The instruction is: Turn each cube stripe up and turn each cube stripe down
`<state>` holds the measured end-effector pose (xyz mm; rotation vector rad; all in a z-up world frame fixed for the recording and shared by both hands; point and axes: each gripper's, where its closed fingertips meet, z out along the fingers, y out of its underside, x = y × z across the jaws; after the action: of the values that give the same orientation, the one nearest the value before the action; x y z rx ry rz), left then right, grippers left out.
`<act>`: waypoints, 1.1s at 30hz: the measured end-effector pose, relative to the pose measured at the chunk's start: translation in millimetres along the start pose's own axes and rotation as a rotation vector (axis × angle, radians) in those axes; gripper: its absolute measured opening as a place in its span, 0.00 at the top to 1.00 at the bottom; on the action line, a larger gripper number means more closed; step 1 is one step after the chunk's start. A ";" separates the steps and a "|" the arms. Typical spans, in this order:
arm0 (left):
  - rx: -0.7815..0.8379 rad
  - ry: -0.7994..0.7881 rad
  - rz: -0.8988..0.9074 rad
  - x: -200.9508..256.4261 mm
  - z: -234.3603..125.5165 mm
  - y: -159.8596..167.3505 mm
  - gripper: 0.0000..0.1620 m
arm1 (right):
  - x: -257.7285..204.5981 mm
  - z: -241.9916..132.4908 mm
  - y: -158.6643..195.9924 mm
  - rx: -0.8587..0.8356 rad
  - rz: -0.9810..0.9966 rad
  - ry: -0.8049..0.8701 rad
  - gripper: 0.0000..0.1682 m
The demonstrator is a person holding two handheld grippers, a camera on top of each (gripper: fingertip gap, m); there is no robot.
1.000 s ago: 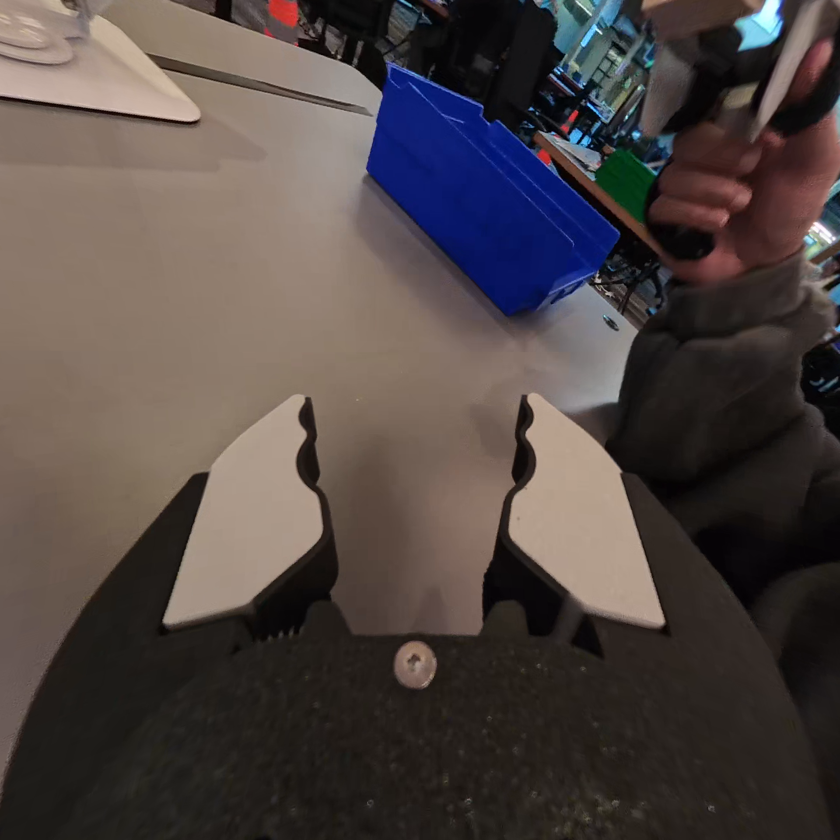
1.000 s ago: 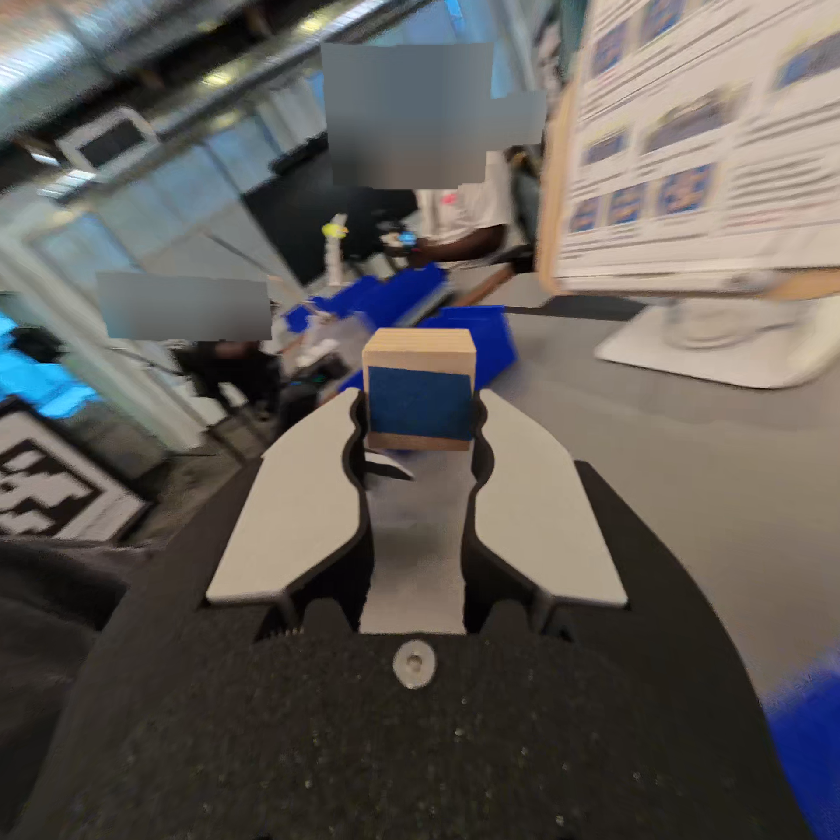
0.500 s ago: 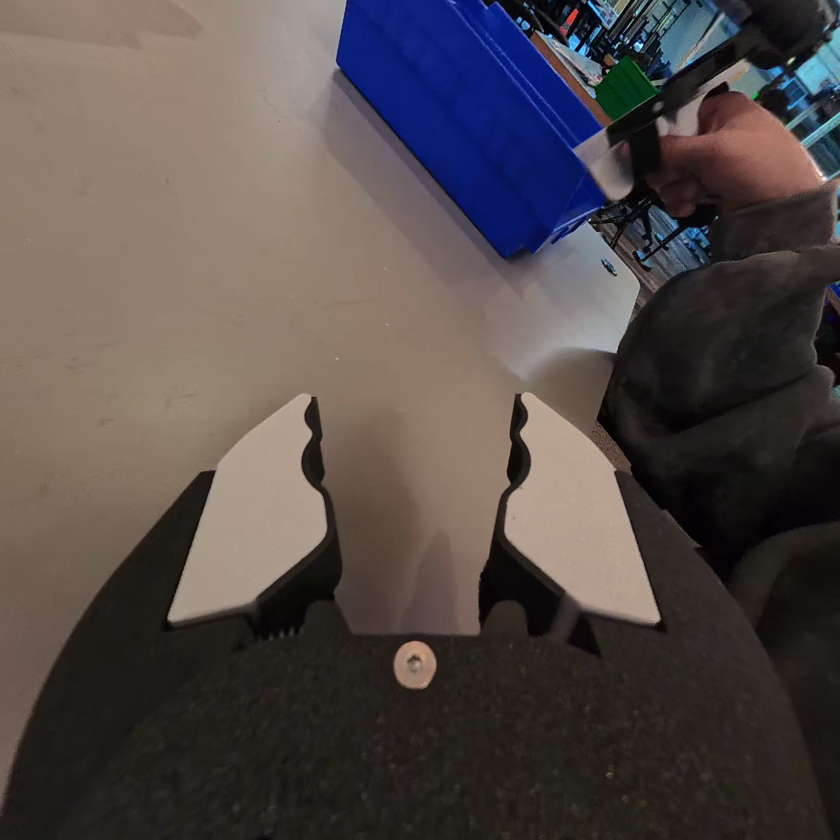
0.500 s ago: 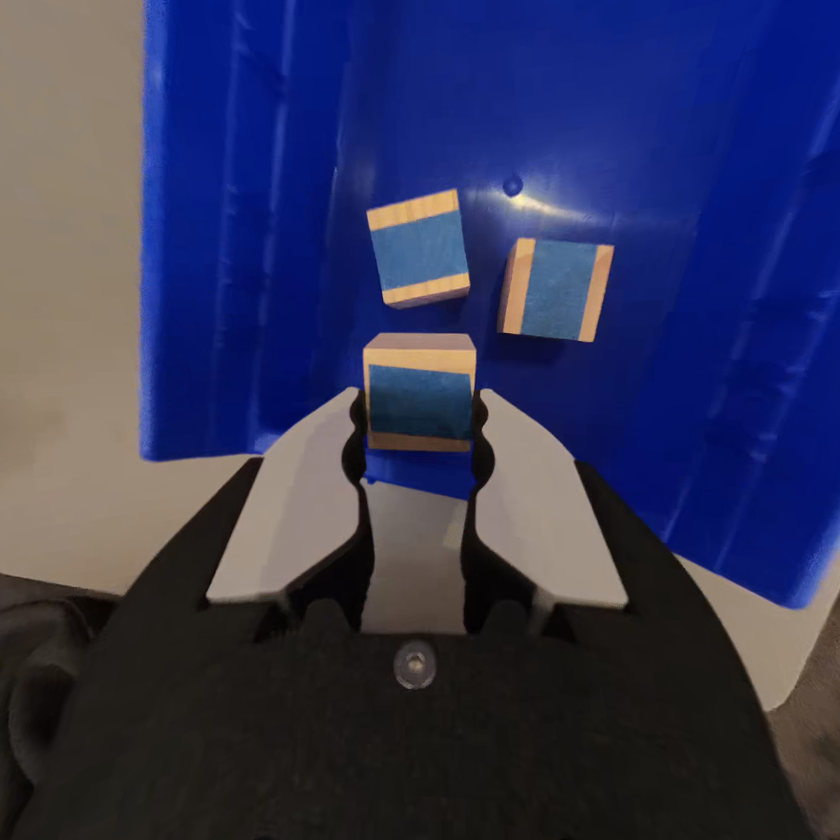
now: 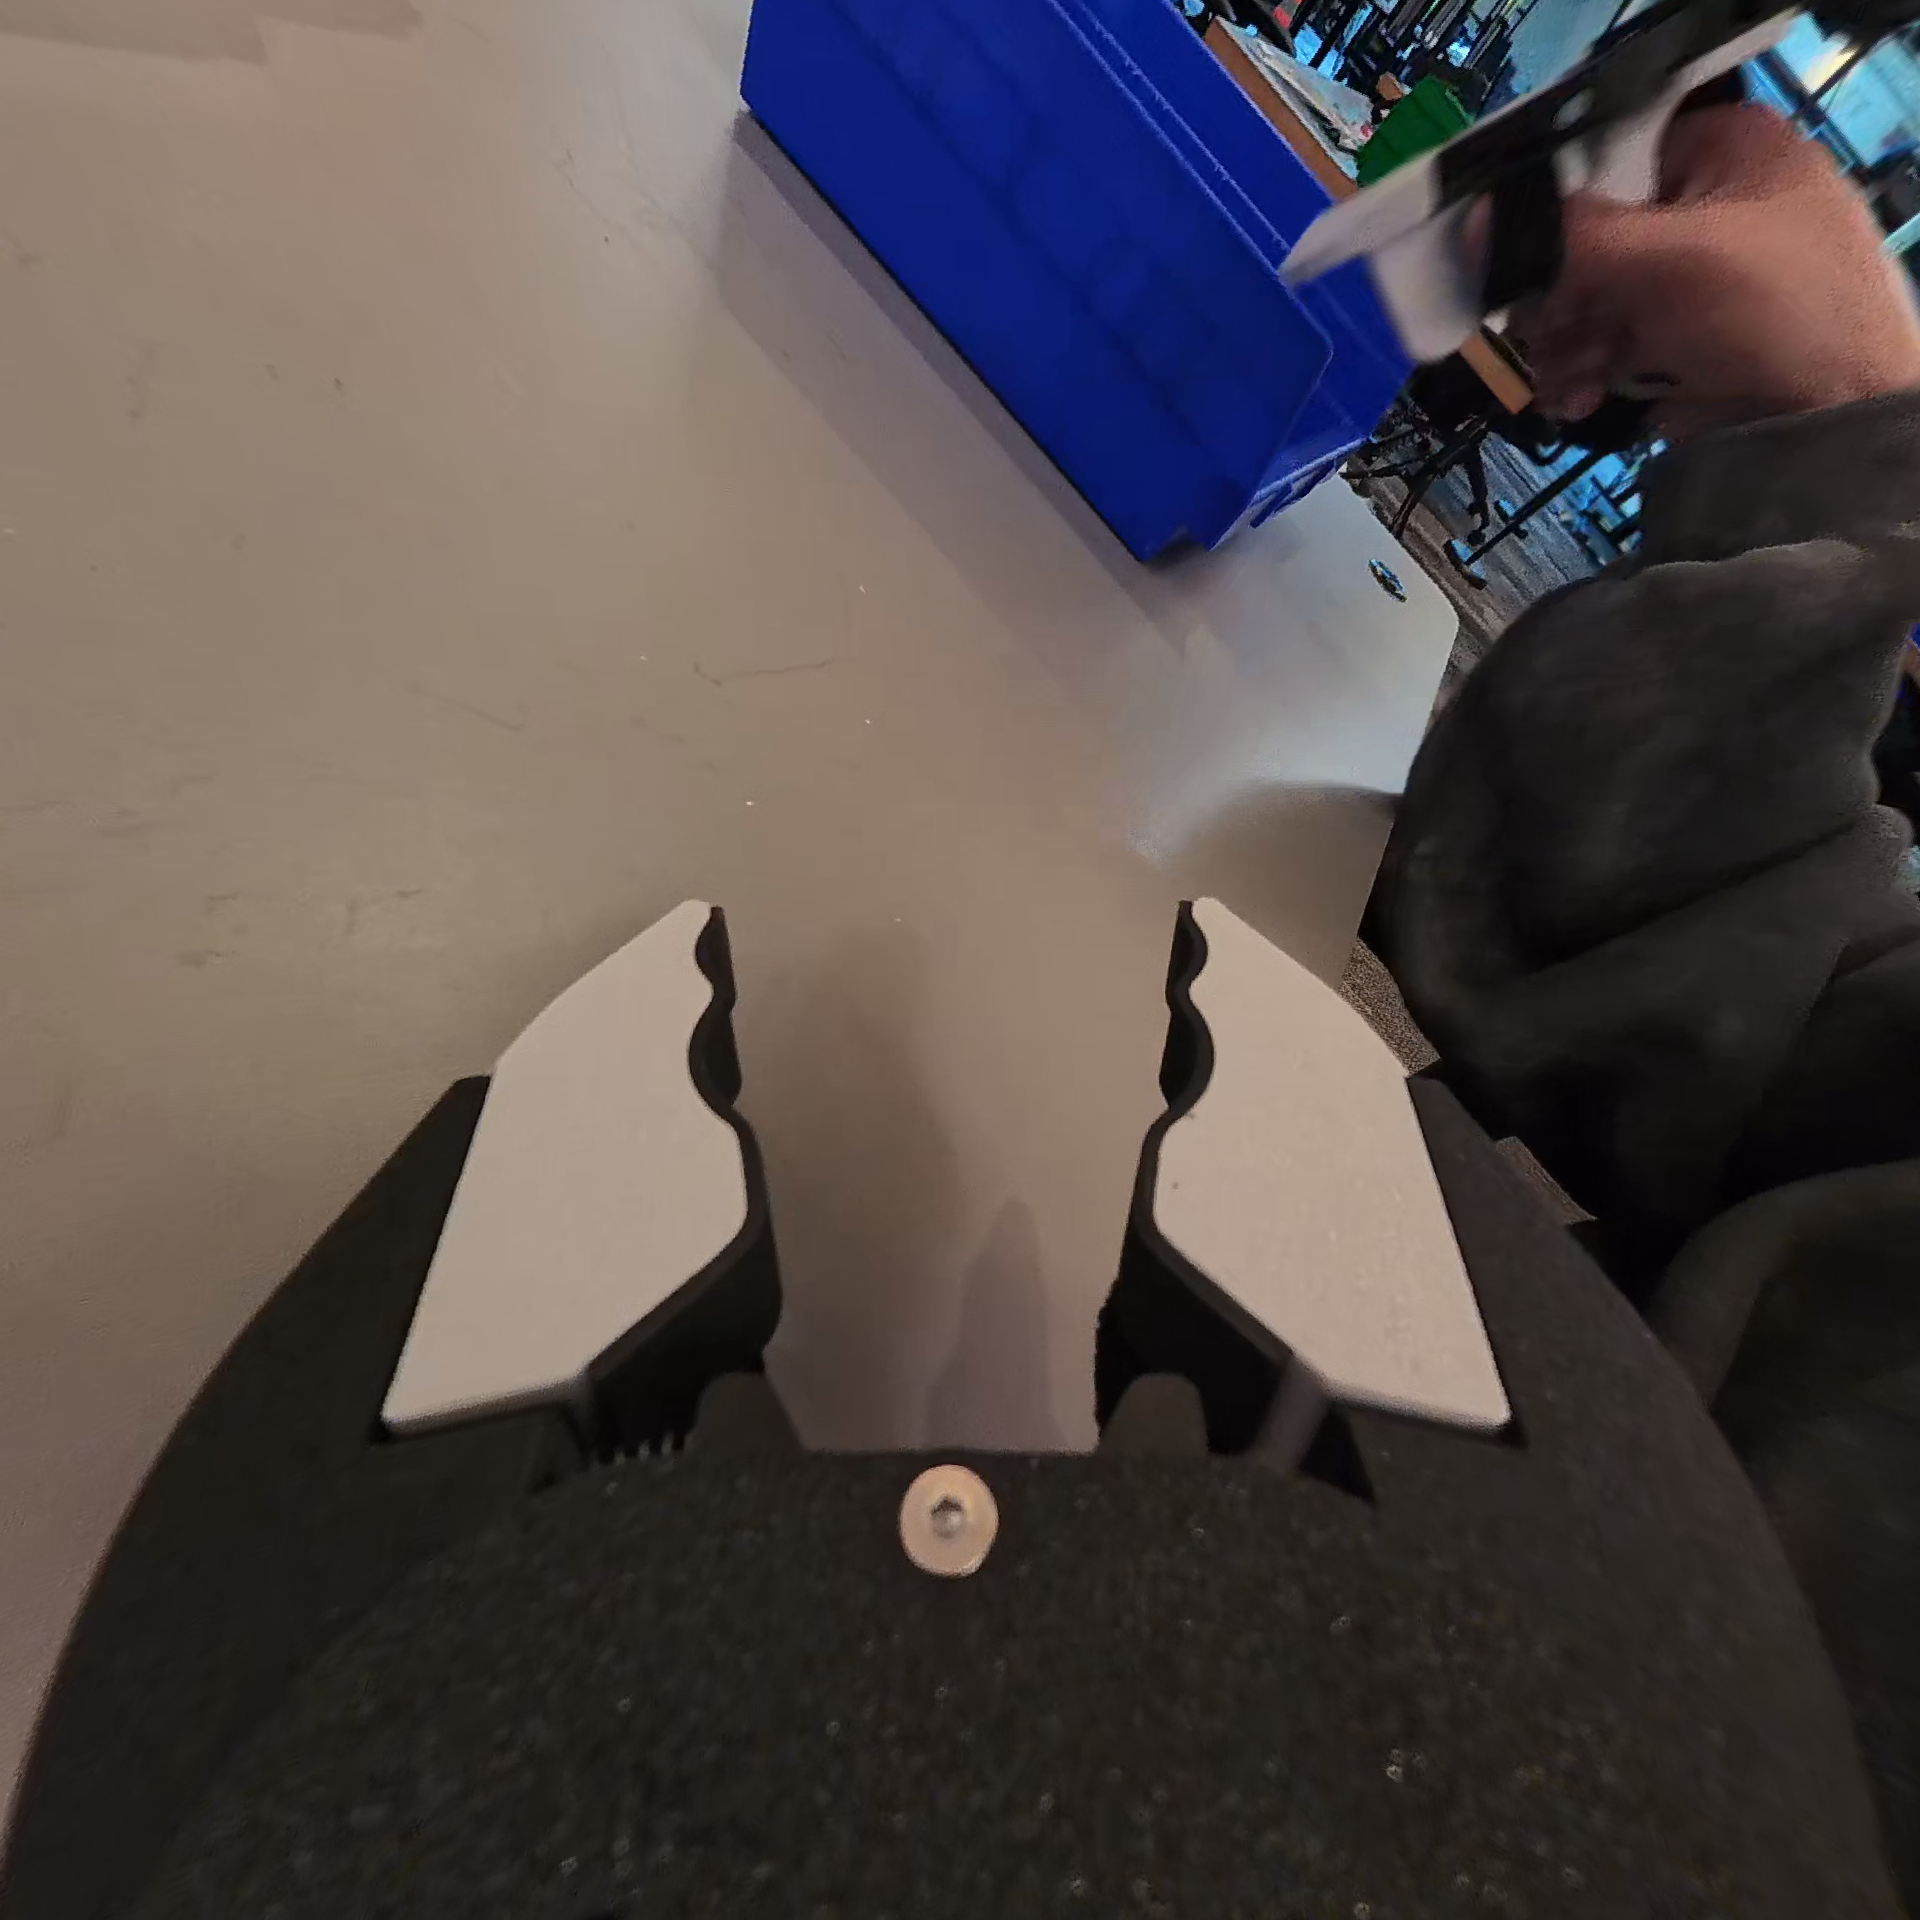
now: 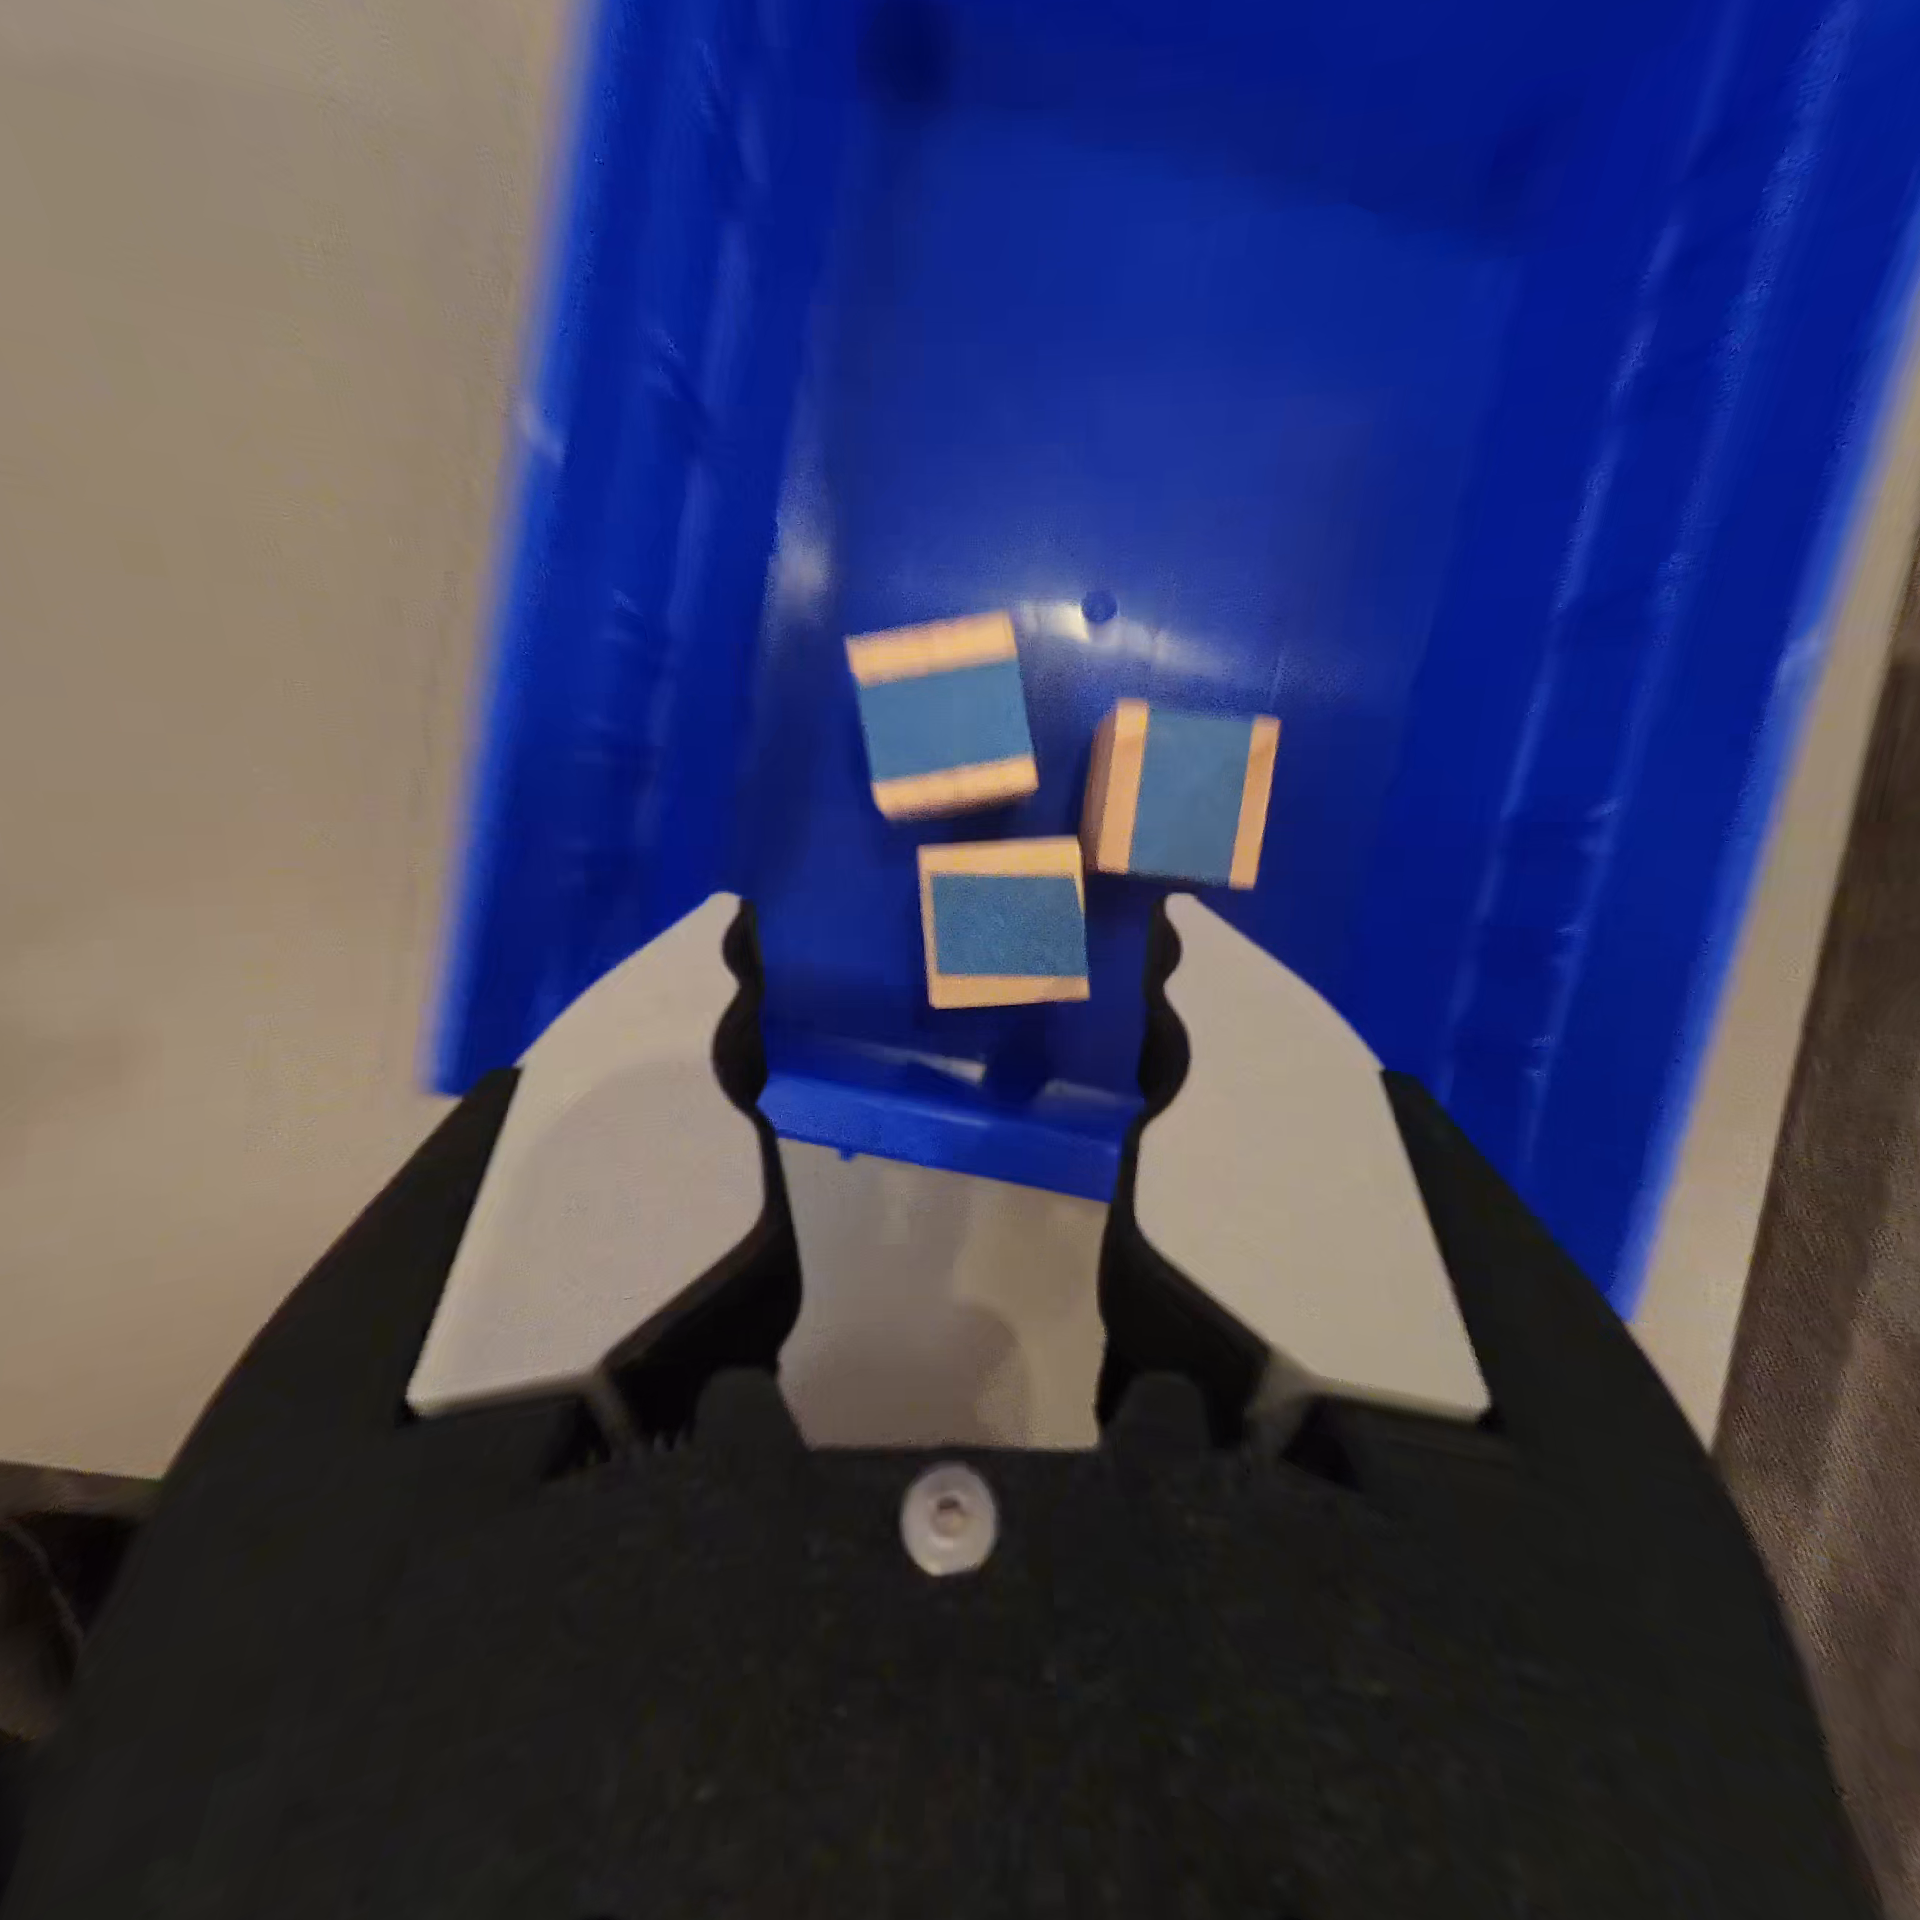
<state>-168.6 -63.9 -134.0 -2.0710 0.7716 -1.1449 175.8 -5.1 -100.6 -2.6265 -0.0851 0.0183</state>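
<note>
Seen from above, the right gripper (image 6: pixel 951 914) hangs over a blue plastic bin (image 6: pixel 644 582) on a grey table (image 6: pixel 239 520), its jaws spread wide and holding nothing. Three wooden cubes with blue stripes lie inside the bin: the nearest cube (image 6: pixel 1003 923) shows between the fingertips but touches neither, with a second cube (image 6: pixel 940 714) beyond it to the left and a third cube (image 6: pixel 1179 795) to the right, all three blue face up. The left gripper (image 5: pixel 951 925) hovers low over bare tabletop (image 5: pixel 416 520), jaws apart and empty, well apart from the bin (image 5: pixel 1039 239).
</note>
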 end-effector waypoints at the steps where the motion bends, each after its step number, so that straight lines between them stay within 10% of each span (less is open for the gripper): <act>1: 0.001 -0.001 0.001 0.1 -0.2 -0.3 0.51 | -7.2 -18.8 -14.5 0.103 -0.007 -0.027 0.61; 7: -0.013 -0.007 0.016 1.3 1.5 2.1 0.51 | -129.5 -127.8 -77.4 0.814 -0.243 -0.545 0.63; 13: -0.022 -0.047 0.046 -1.3 -1.3 1.6 0.52 | -272.4 -105.5 -46.1 0.893 -0.287 -1.228 0.64; 18: -0.030 -0.064 0.032 0.7 -19.9 -7.7 0.54 | -294.0 -33.4 -35.3 0.848 -0.191 -1.200 0.67; 23: 0.002 -0.301 0.132 -18.2 -117.0 -64.5 0.57 | -290.0 -25.4 -35.4 0.846 -0.196 -1.167 0.69; 27: -0.240 -0.502 0.333 -69.6 -186.0 -76.4 0.59 | -290.6 -24.0 -33.2 0.814 -0.184 -1.197 0.69; 33: -0.684 -0.322 0.526 -127.1 -206.1 -42.8 0.60 | -292.0 -23.0 -30.1 0.790 -0.179 -1.216 0.69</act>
<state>-398.0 5.7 -79.3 -2.2712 1.5713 -0.2521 -116.7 -8.9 -66.6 -1.4906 -0.5770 1.2760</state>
